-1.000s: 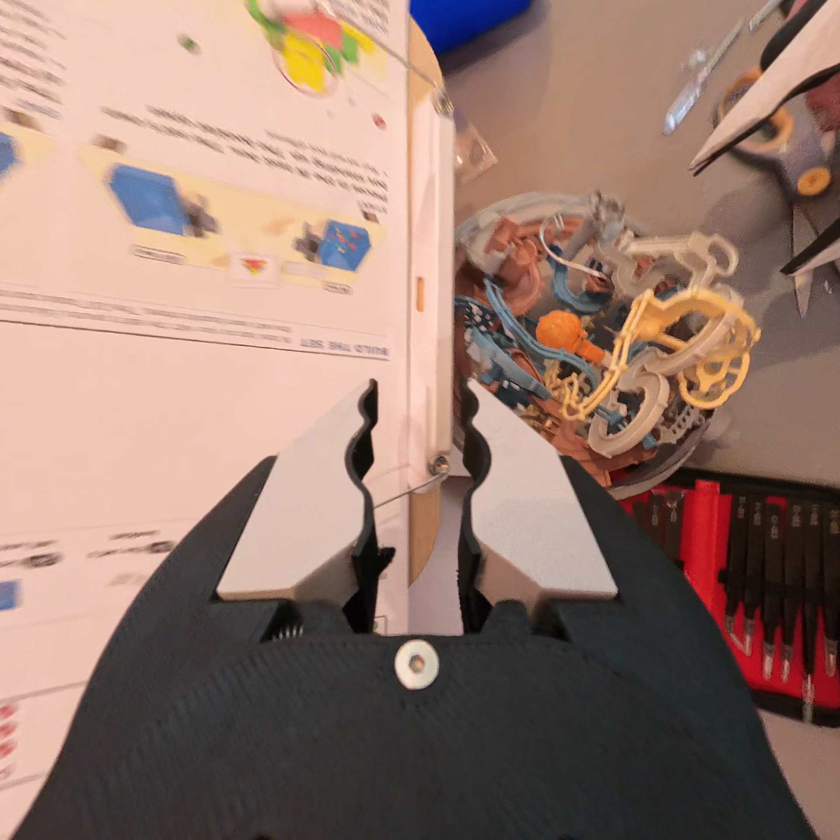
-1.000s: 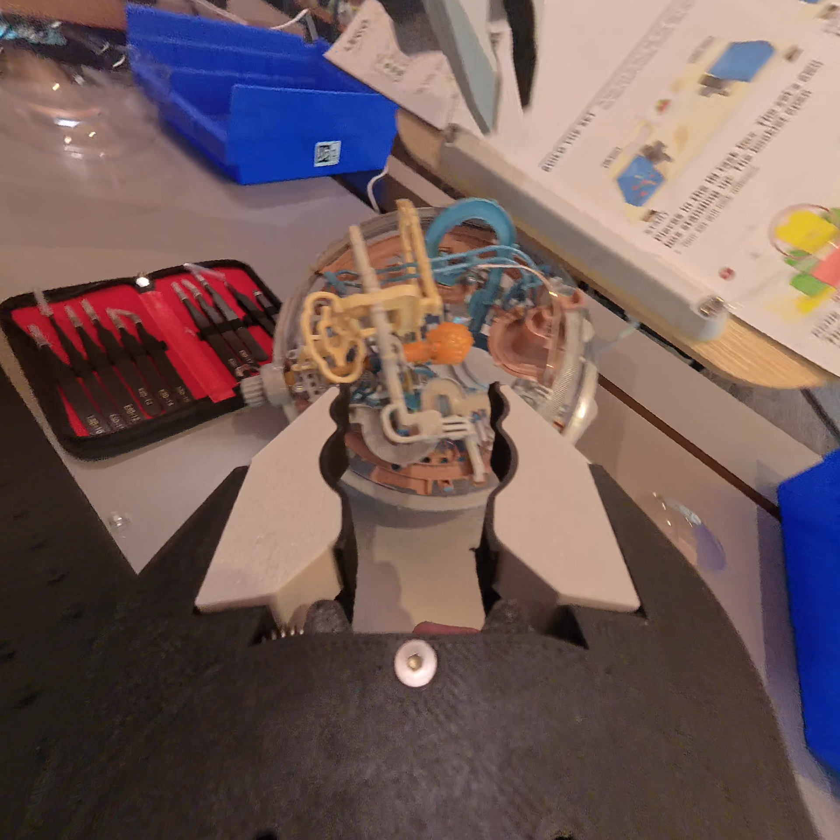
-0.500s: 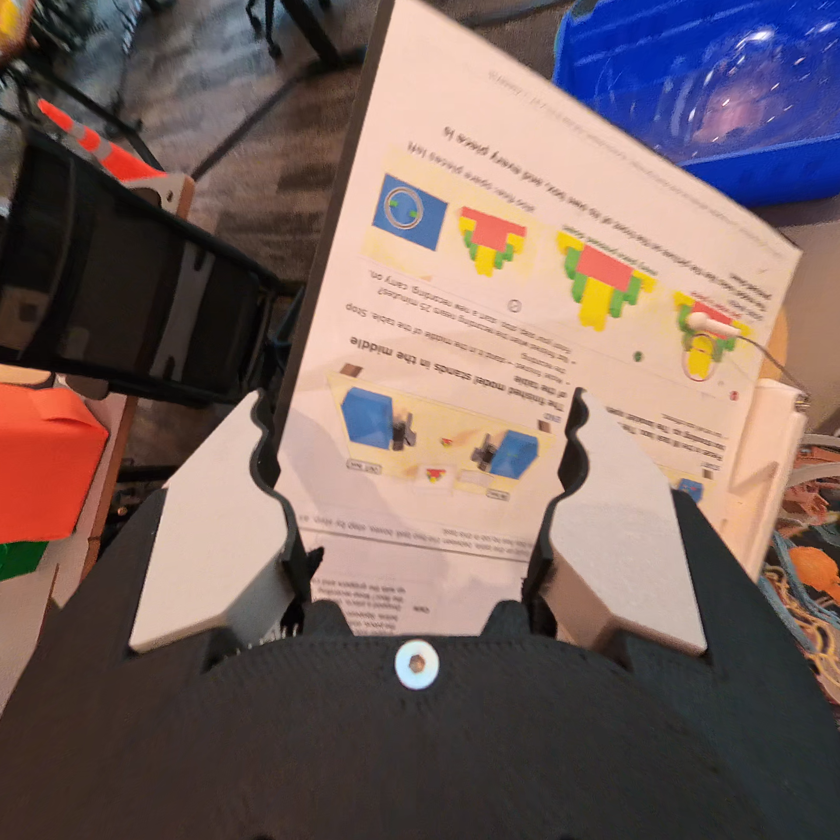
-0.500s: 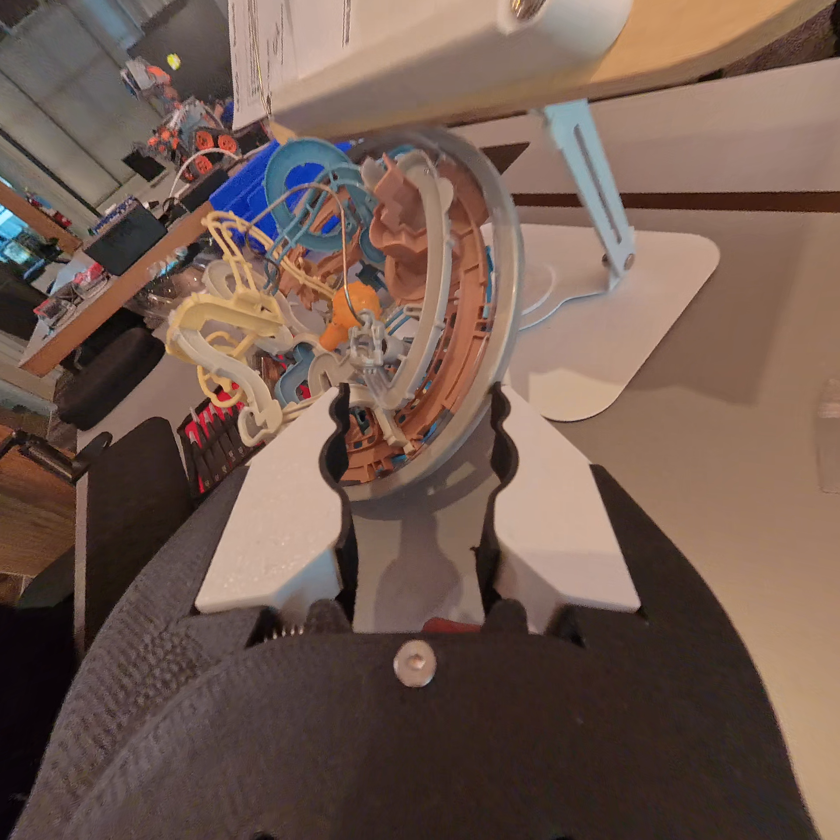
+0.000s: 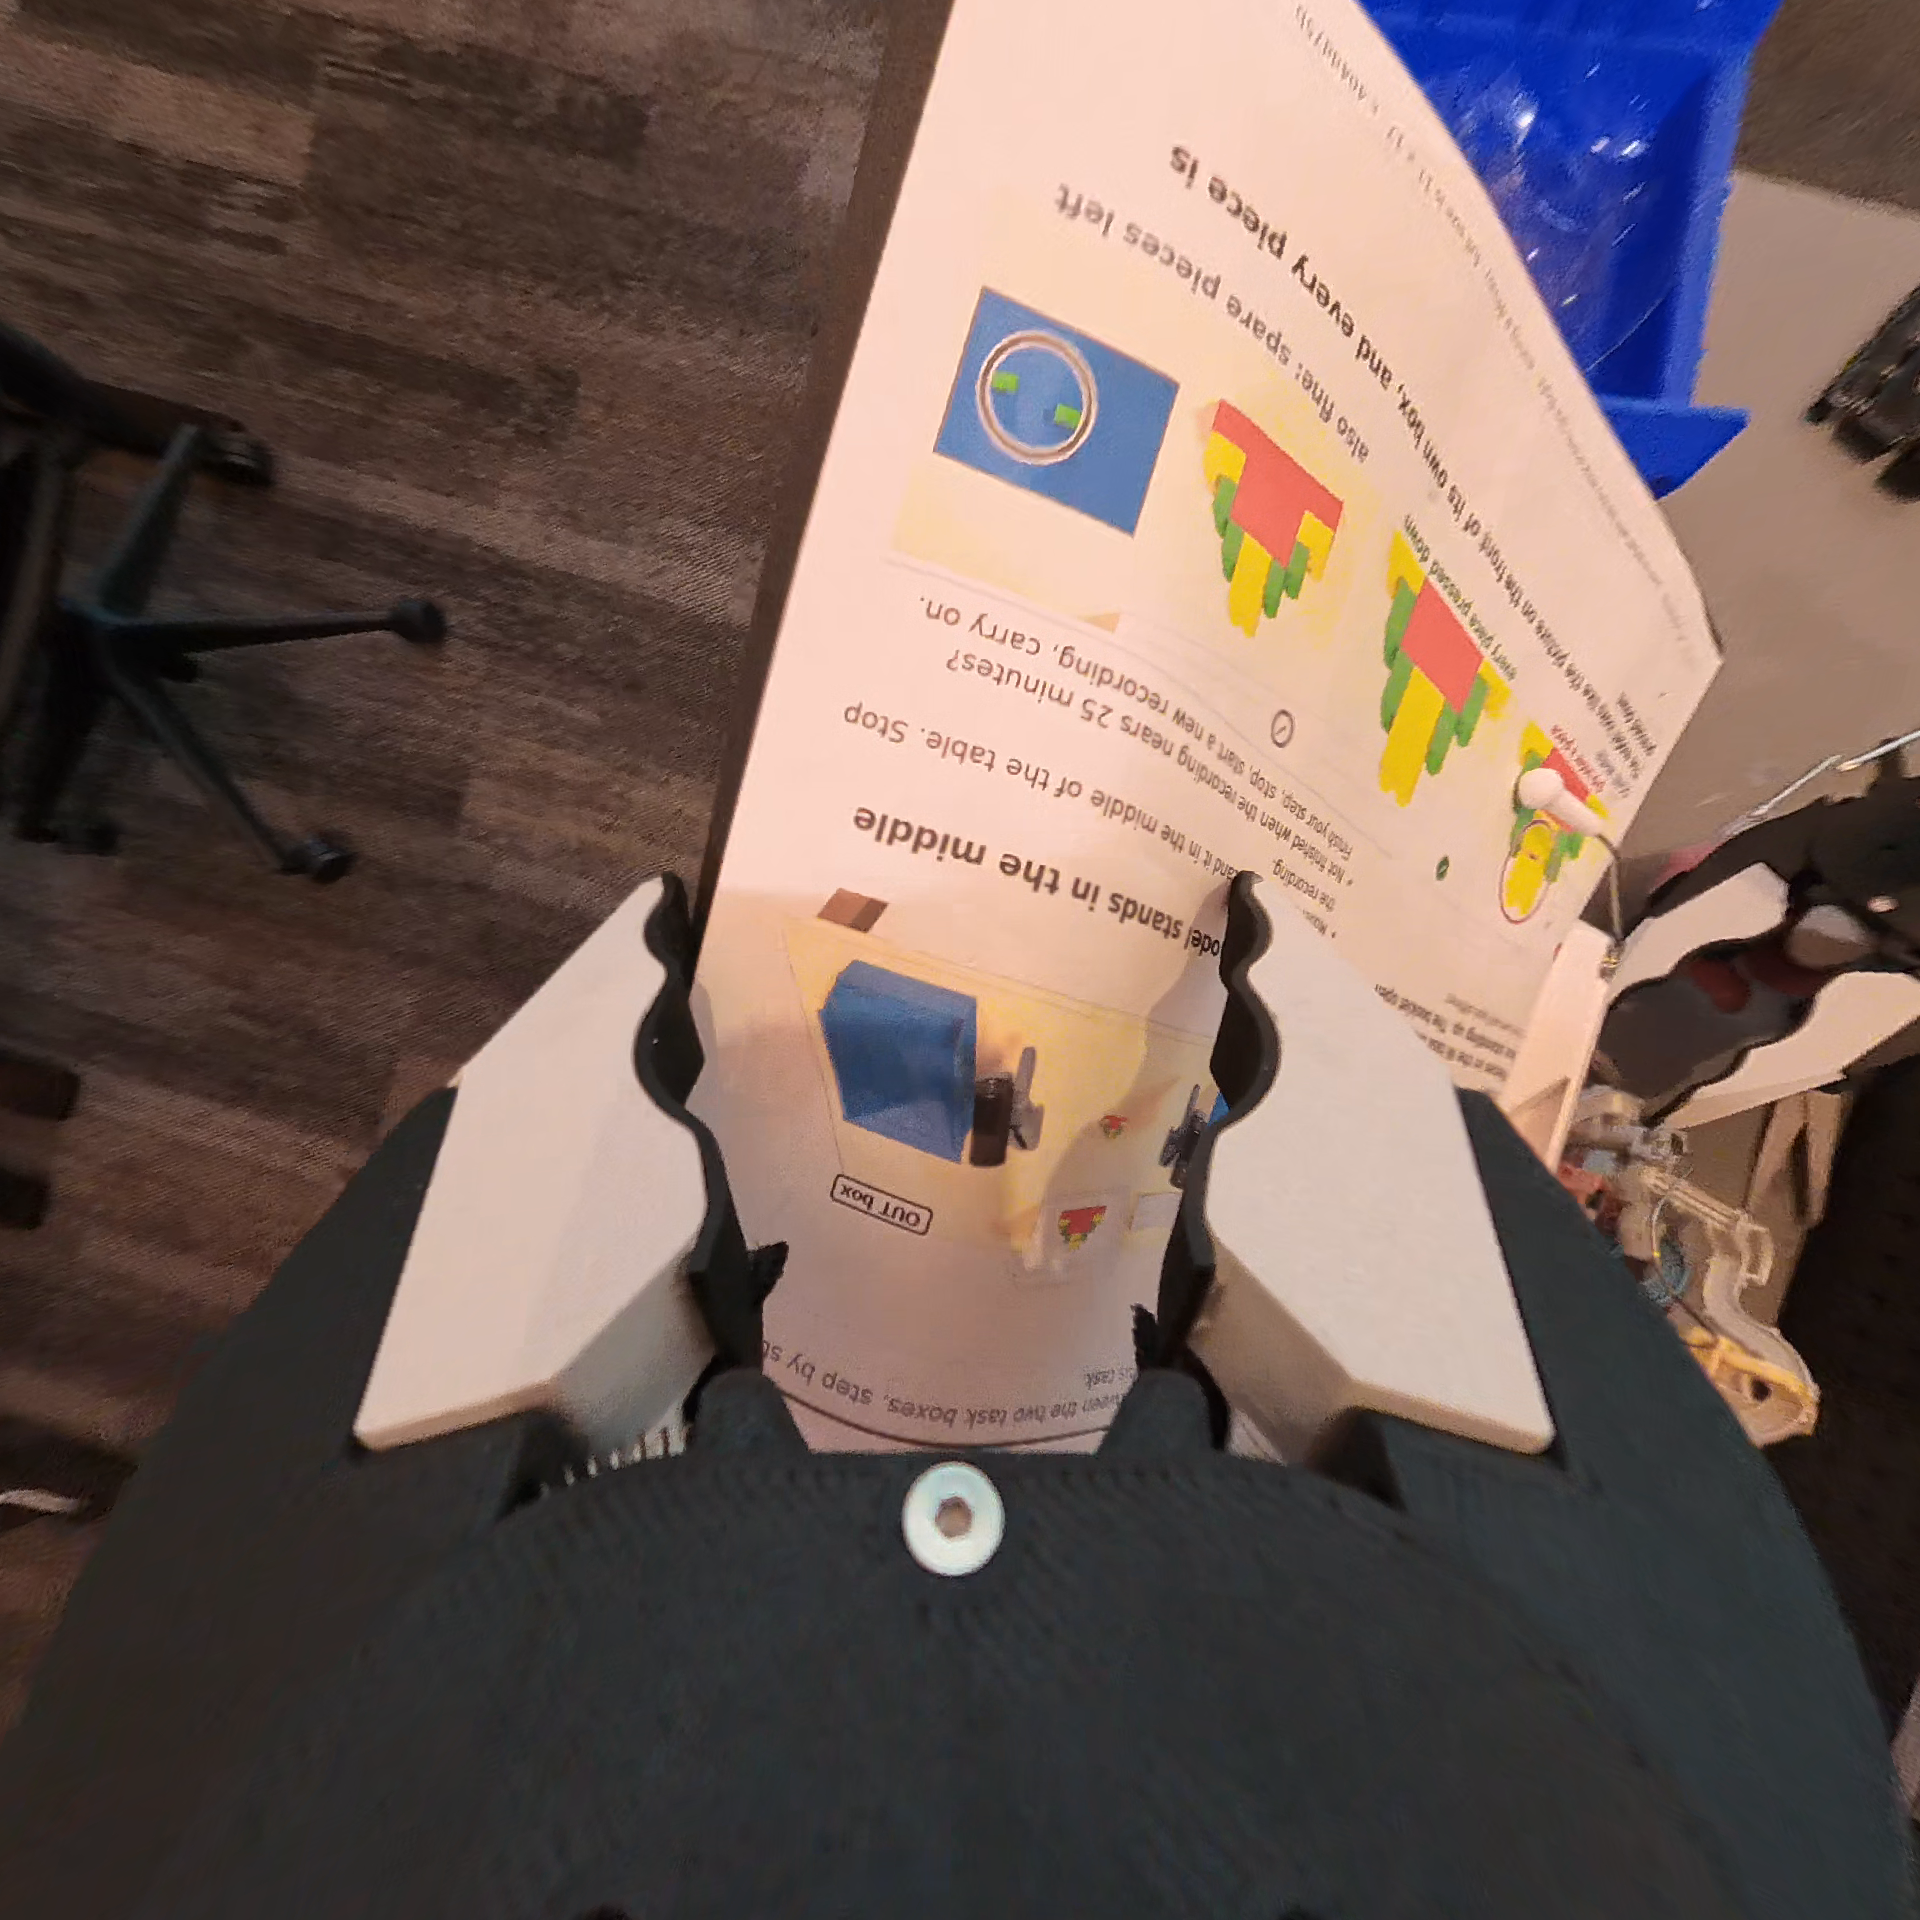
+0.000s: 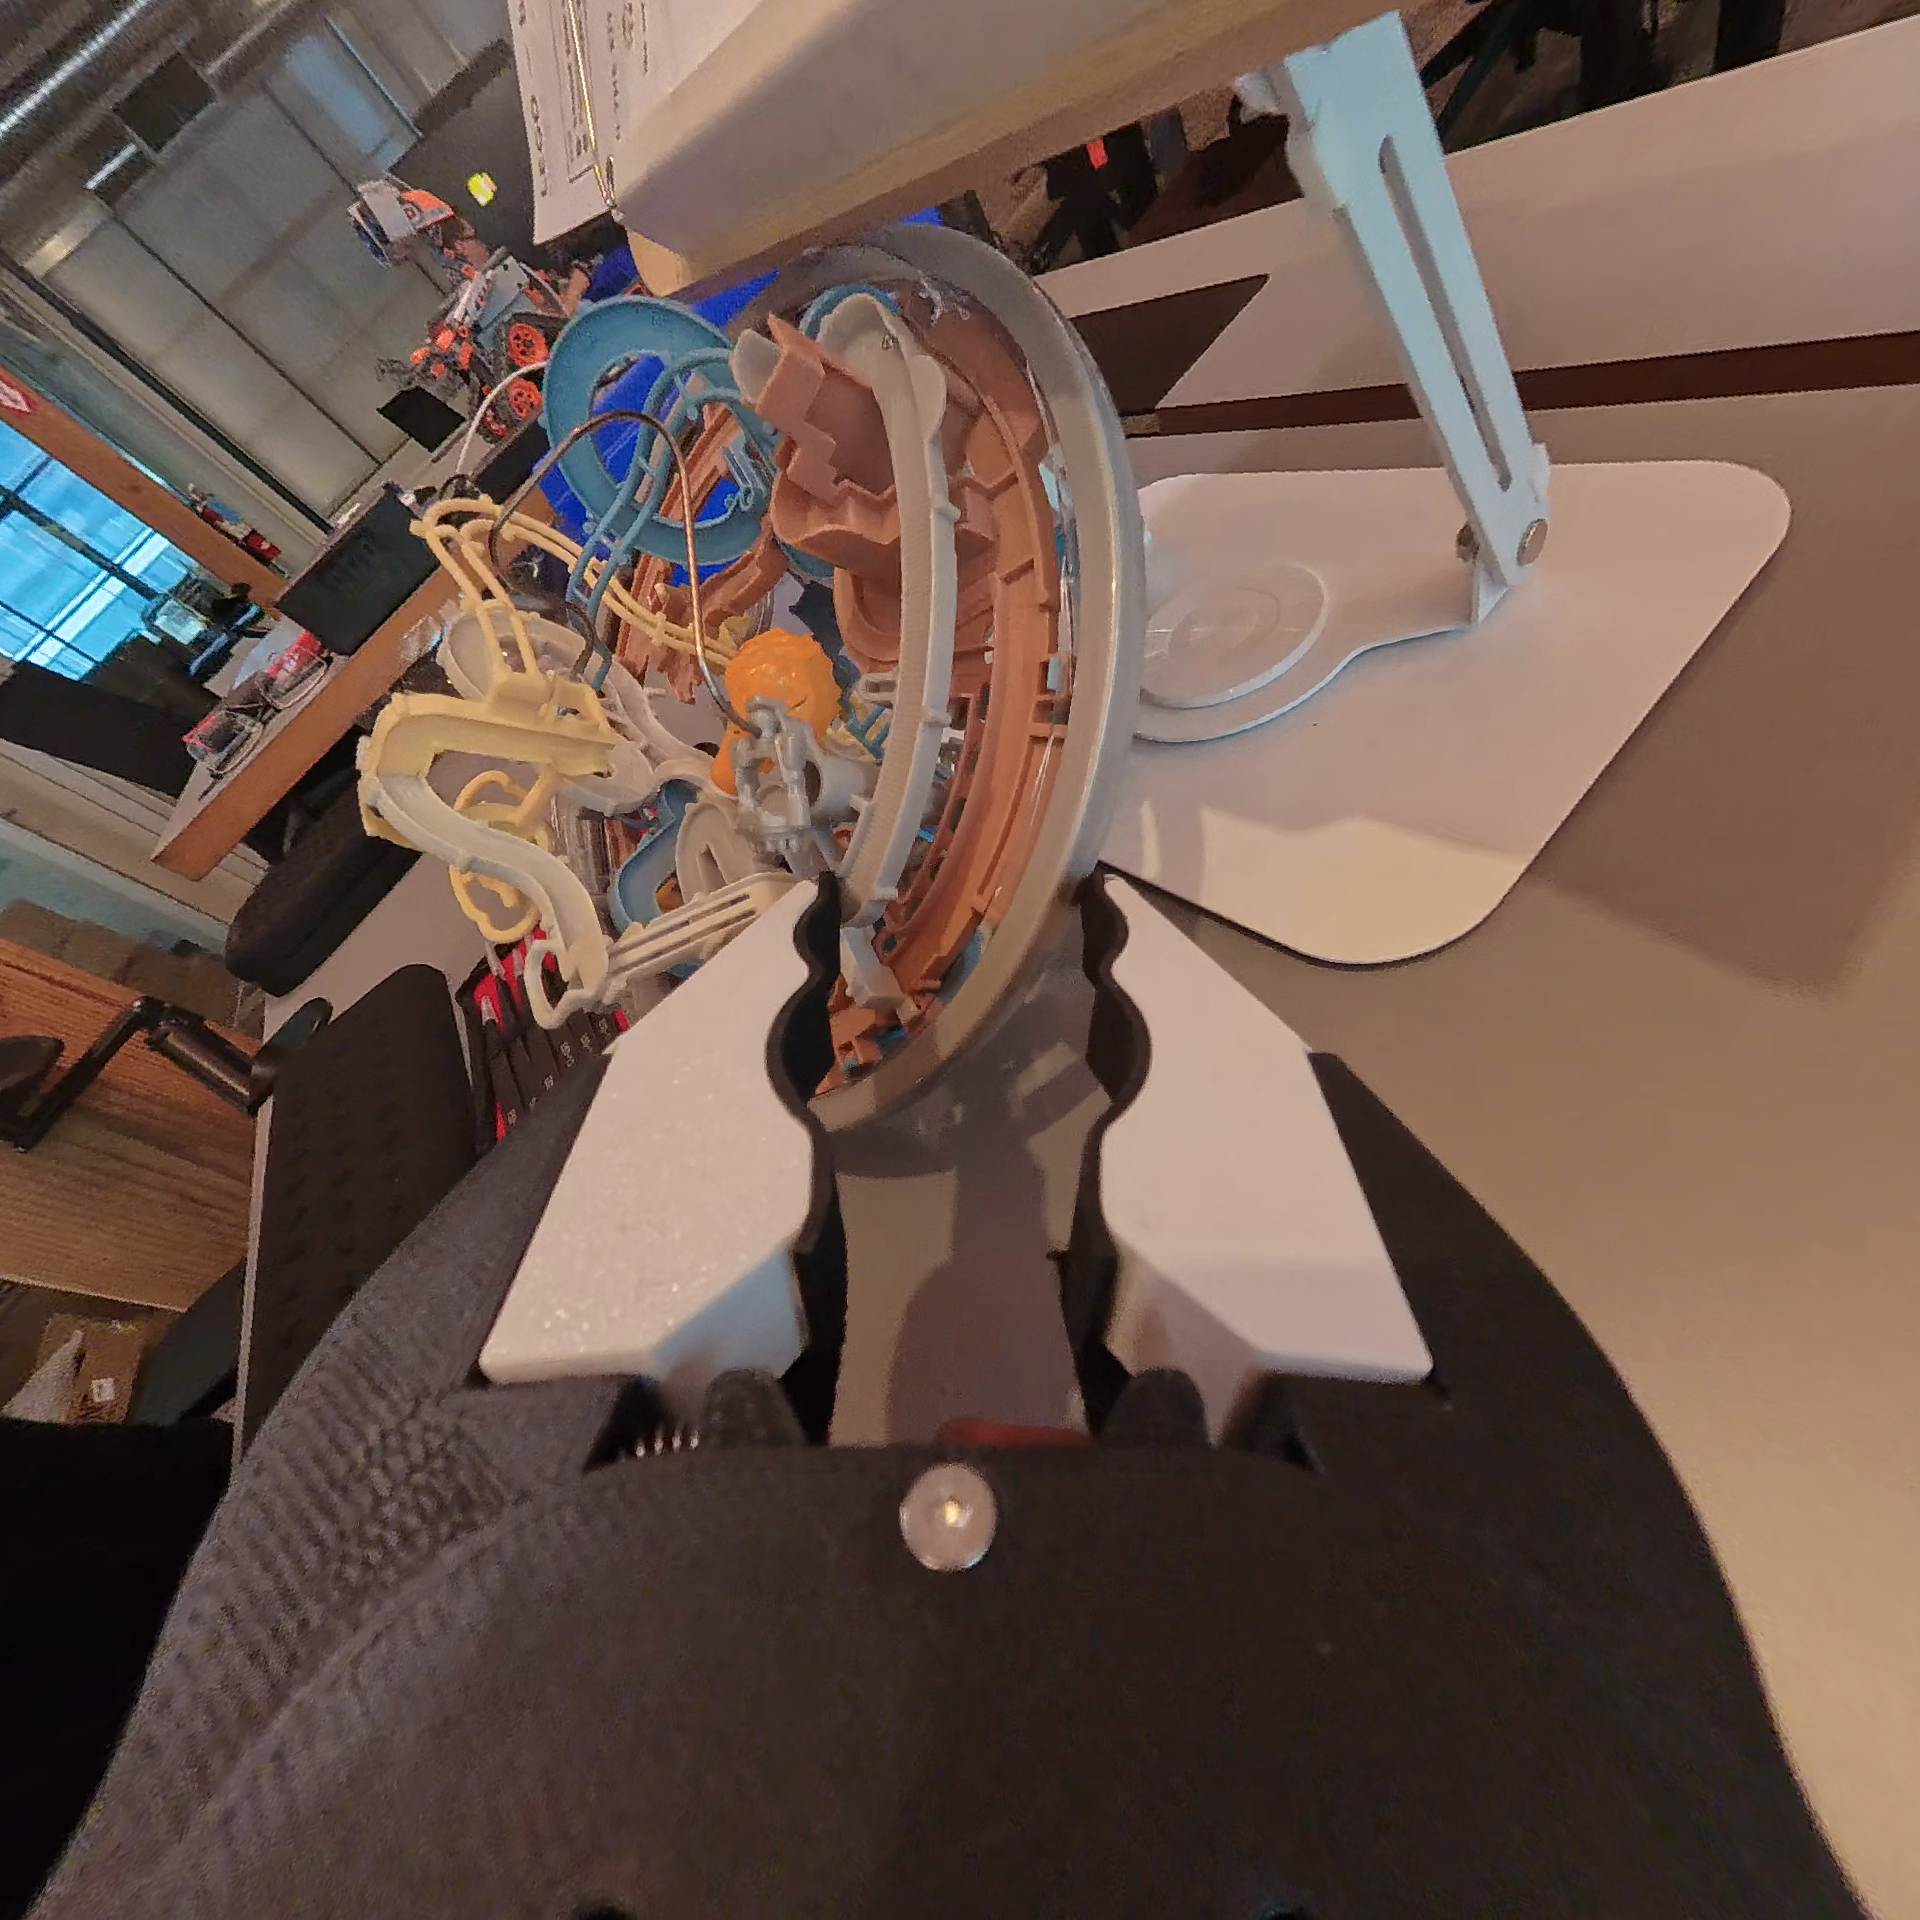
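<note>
**A:** What have your tongs got right now?

**B:** My left gripper (image 5: pixel 951 904) is spread wide and pinching nothing. A printed sheet (image 5: pixel 1164 582) stands between its fingers and runs up toward twelve o'clock, with coloured block drawings on it. I cannot tell whether the fingertips touch the paper.

**A:** And the other one?

**B:** My right gripper (image 6: pixel 951 894) has its jaws parted, one either side of the lower rim of the maze ball (image 6: pixel 831 623). That ball is a clear half-shell packed with brown, blue, cream and orange tracks, tipped up on edge. Contact with the fingers is too close to call from here.

**A:** What lies around them?

**B:** In the right wrist view, the grey table (image 6: pixel 1662 1195) is under the ball. A white stand (image 6: pixel 1455 665) sits at two o'clock, its flat base on the table and its arm rising to a wooden board (image 6: pixel 935 104) at twelve. A red tool case (image 6: pixel 520 1049) peeks out at nine, just beside the left finger.

**A:** And on the left side?

**B:** Carpet (image 5: pixel 416 364) and a chair base (image 5: pixel 156 665) at nine to ten o'clock. A blue bin (image 5: pixel 1621 208) sits at one. The right gripper shows at three o'clock, with the ball just below it.
</note>
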